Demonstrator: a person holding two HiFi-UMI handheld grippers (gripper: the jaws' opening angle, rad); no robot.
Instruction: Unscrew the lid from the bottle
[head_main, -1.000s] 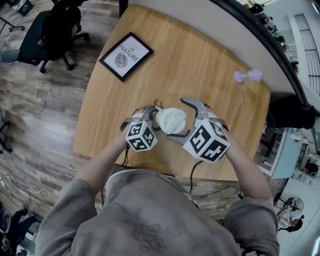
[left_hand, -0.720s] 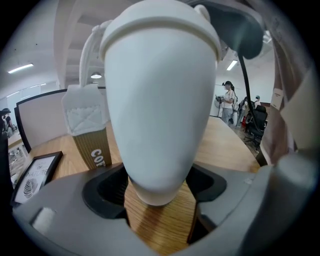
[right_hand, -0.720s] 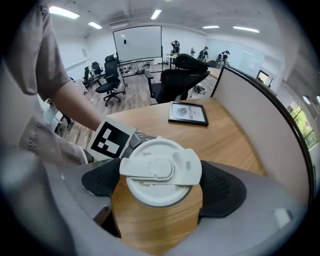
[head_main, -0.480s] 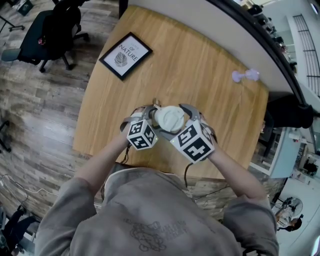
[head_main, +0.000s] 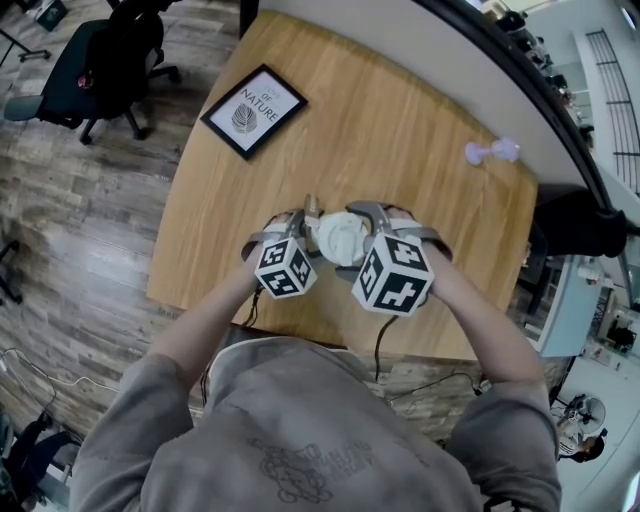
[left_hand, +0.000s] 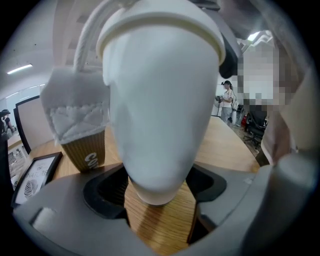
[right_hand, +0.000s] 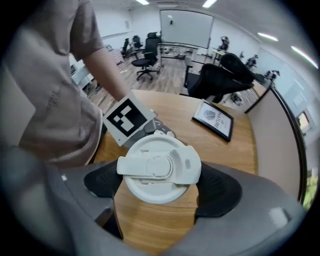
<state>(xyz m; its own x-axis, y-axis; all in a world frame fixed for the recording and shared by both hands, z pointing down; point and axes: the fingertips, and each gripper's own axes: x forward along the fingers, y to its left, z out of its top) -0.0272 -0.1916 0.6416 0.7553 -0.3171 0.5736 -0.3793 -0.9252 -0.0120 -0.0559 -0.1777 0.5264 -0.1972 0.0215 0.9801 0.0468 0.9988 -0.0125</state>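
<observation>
A white bottle (left_hand: 160, 100) stands upright on the wooden table (head_main: 420, 140), and my left gripper (left_hand: 159, 192) is shut on its lower body, a pad on each side. The head view shows the left gripper (head_main: 303, 233) coming at the bottle from the left. Its white flip-top lid (right_hand: 160, 167) lies between the dark pads of my right gripper (right_hand: 161, 185). Those jaws are closing around the lid, close to its rim on both sides. Seen from the head, the right gripper (head_main: 352, 240) reaches over the lid (head_main: 335, 235) from the right.
A brown paper cup (left_hand: 85, 145) stuffed with white tissue stands just behind the bottle. A framed print (head_main: 253, 111) lies at the table's far left corner, and a small purple object (head_main: 493, 152) at the far right. Office chairs (head_main: 110, 60) stand beyond the table.
My right gripper has swung left from beside the bottle and now sits over the lid with its jaws around it. The left gripper and bottle have stayed put.
</observation>
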